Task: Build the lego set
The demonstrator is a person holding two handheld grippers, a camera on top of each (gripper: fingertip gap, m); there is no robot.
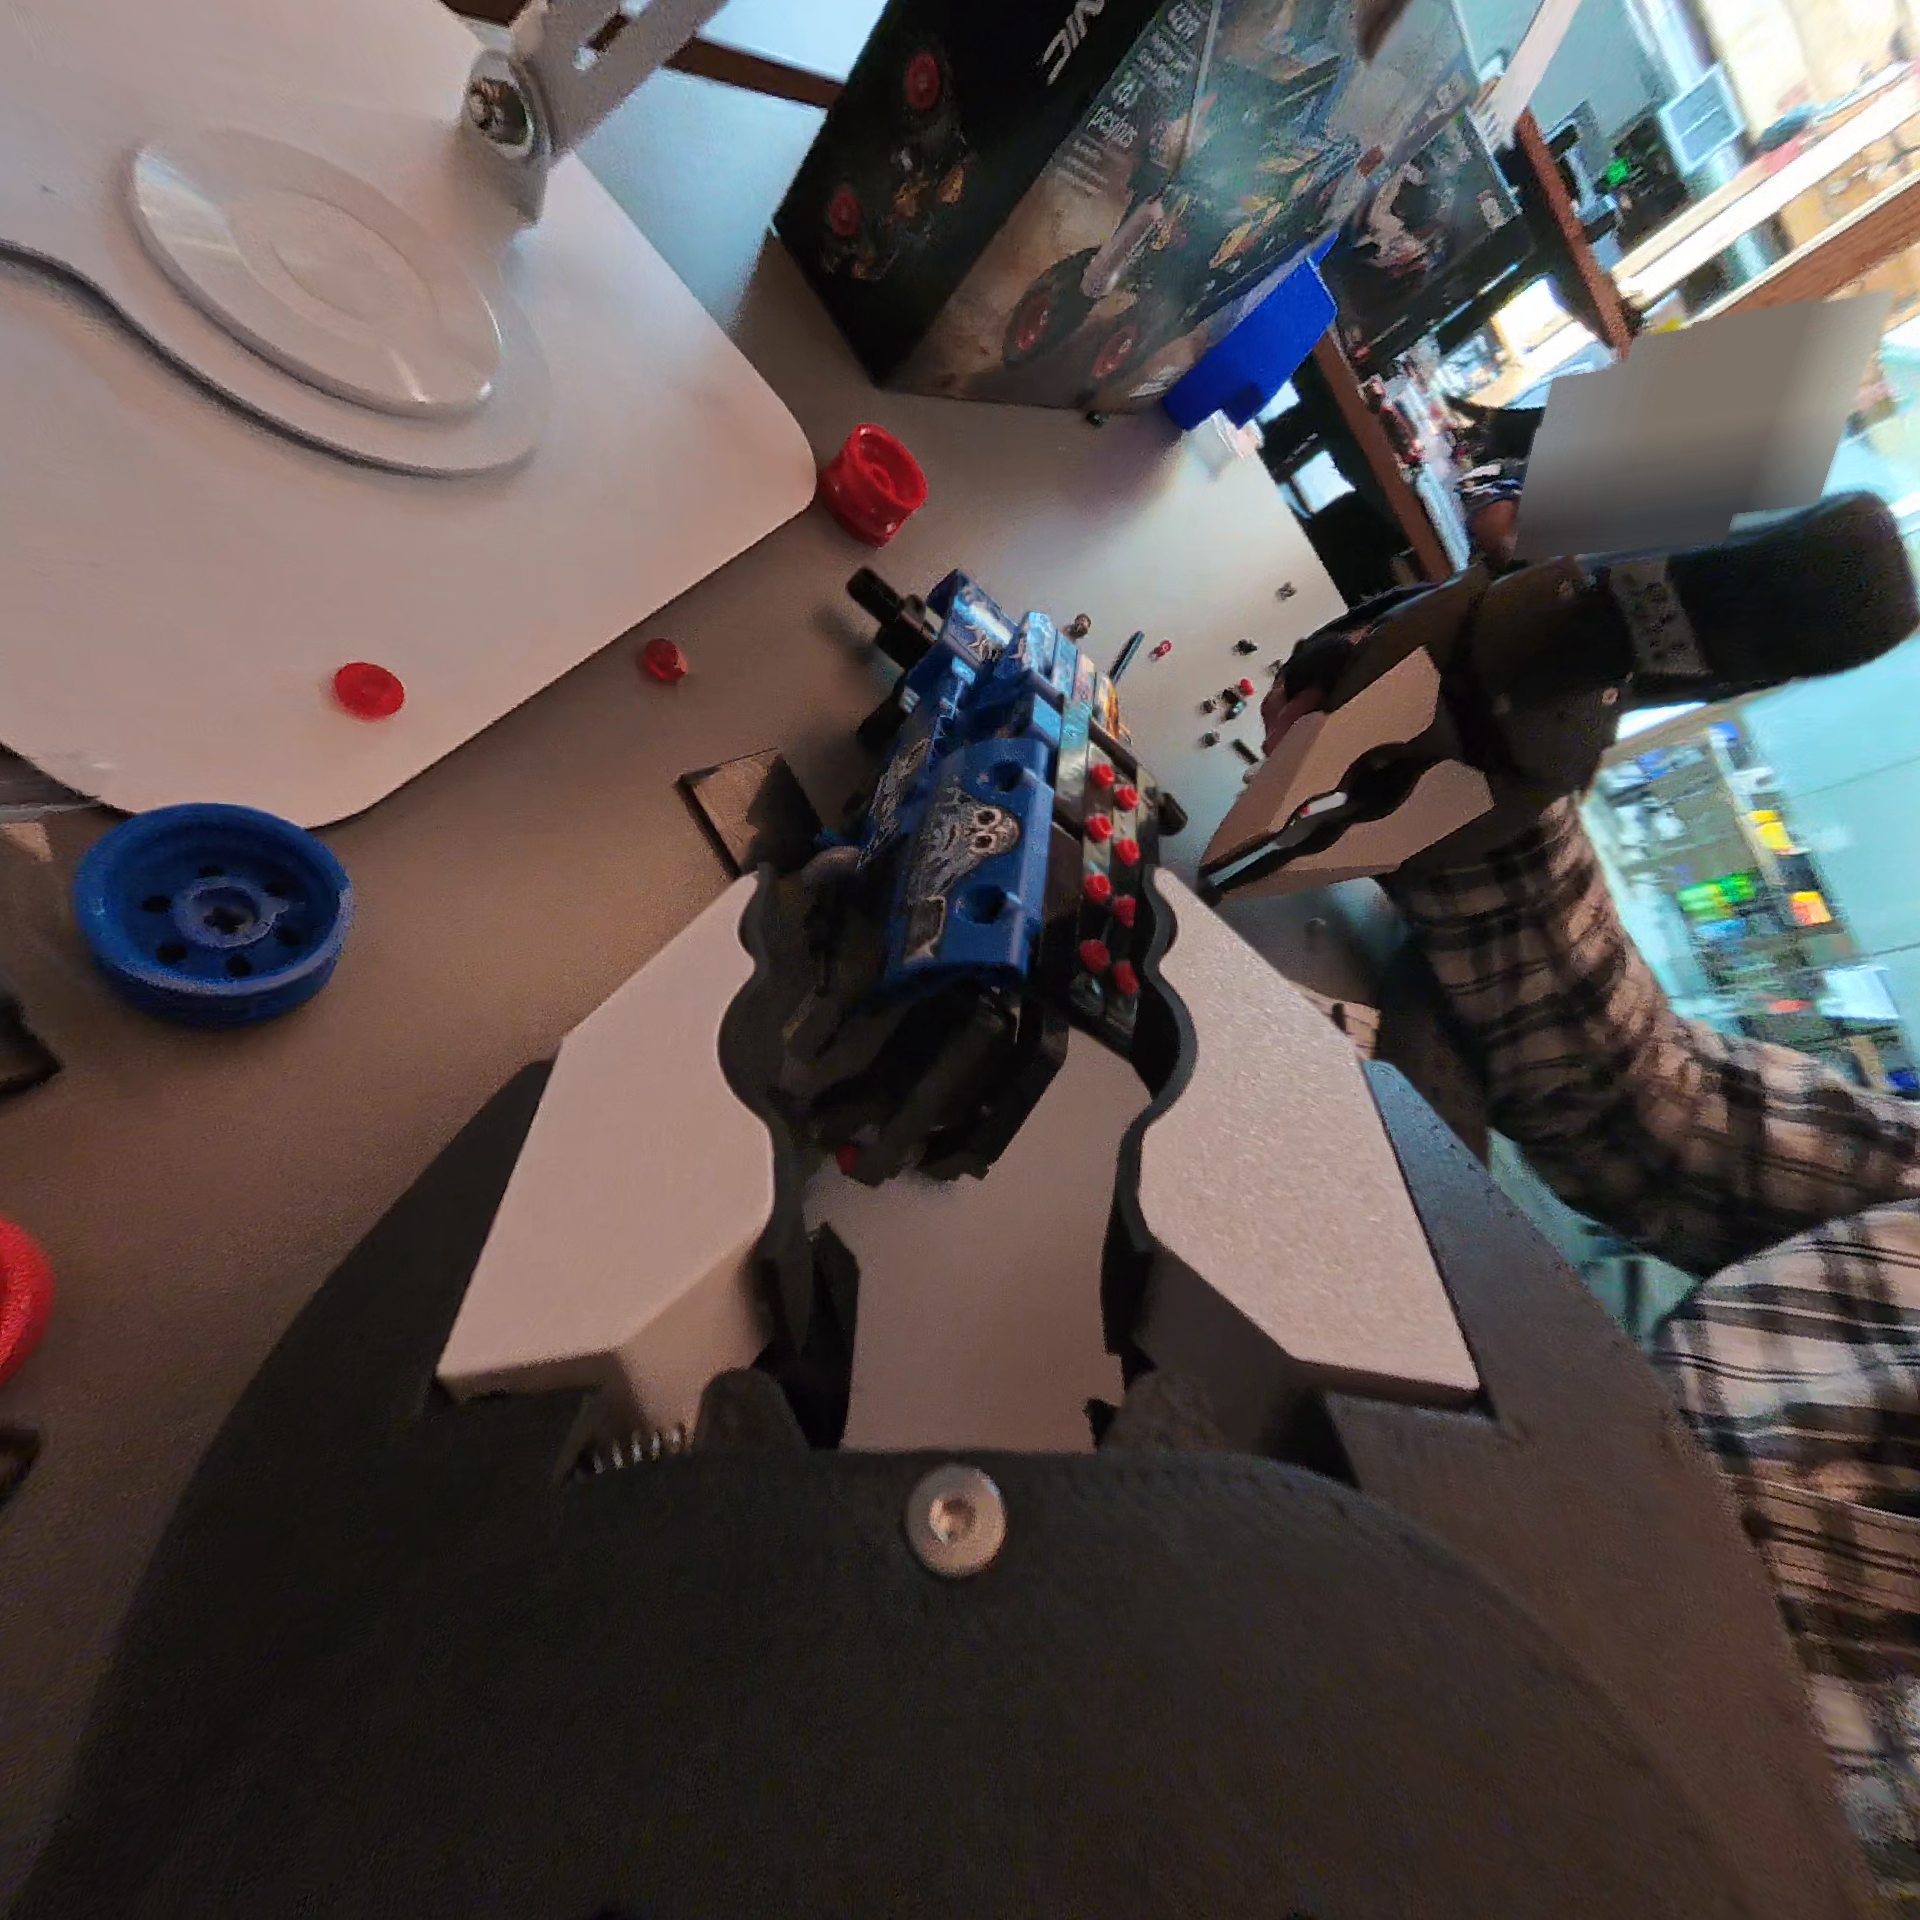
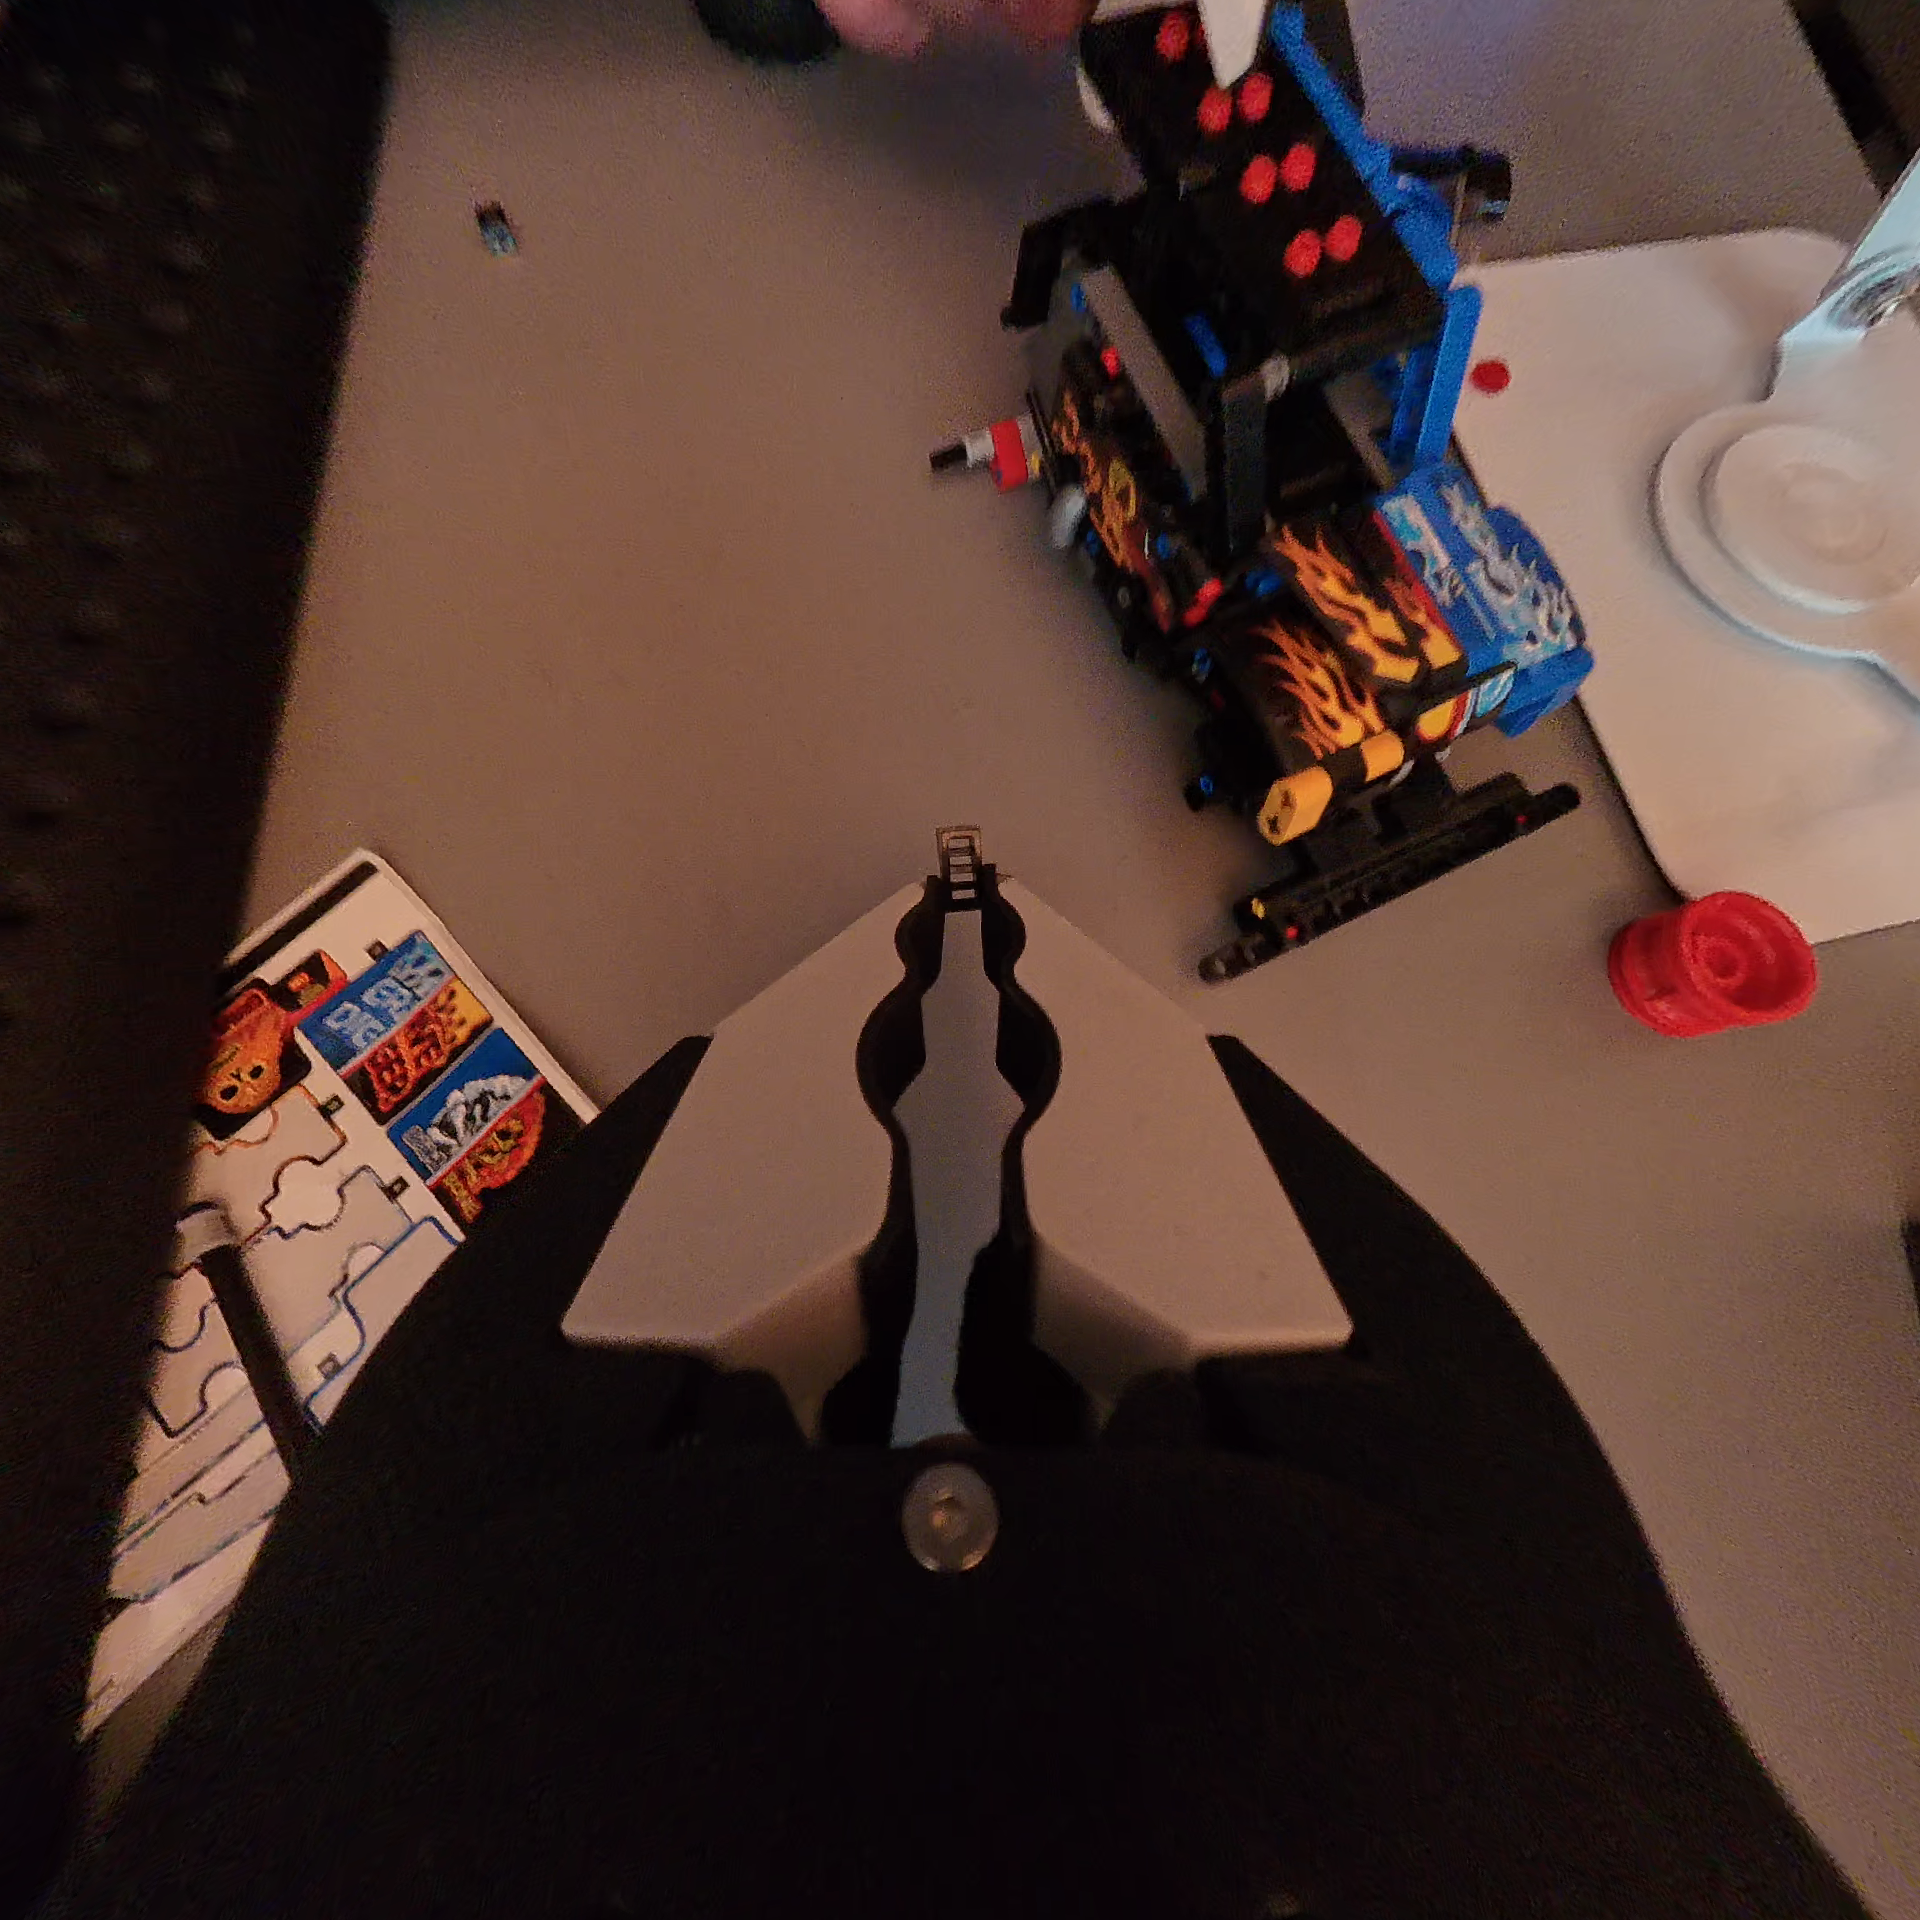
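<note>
The partly built lego truck (image 1: 966, 831) is blue and black, with flame stickers and red pins along one side. My left gripper (image 1: 956, 925) is shut on its rear end and holds it tilted, its front resting on the grey table (image 1: 1039, 499). In the right wrist view the truck (image 2: 1299, 468) is at the upper right. My right gripper (image 2: 961, 883) is shut on a small black ladder-like piece (image 2: 958, 852) that sticks out past its tips, above bare table left of the truck. The right gripper also shows in the left wrist view (image 1: 1221, 873), just right of the truck.
A red wheel hub (image 1: 873, 483) (image 2: 1709, 961) and a white stand base (image 1: 416, 520) (image 2: 1714, 675) lie beside the truck. A blue wheel hub (image 1: 213, 914), a red stud (image 1: 369, 689), small loose pieces (image 1: 1231, 696), lego boxes (image 1: 1039, 187) and a sticker sheet (image 2: 343, 1122) surround it. The left gripper's tips are roughly 15 cm from the right gripper's.
</note>
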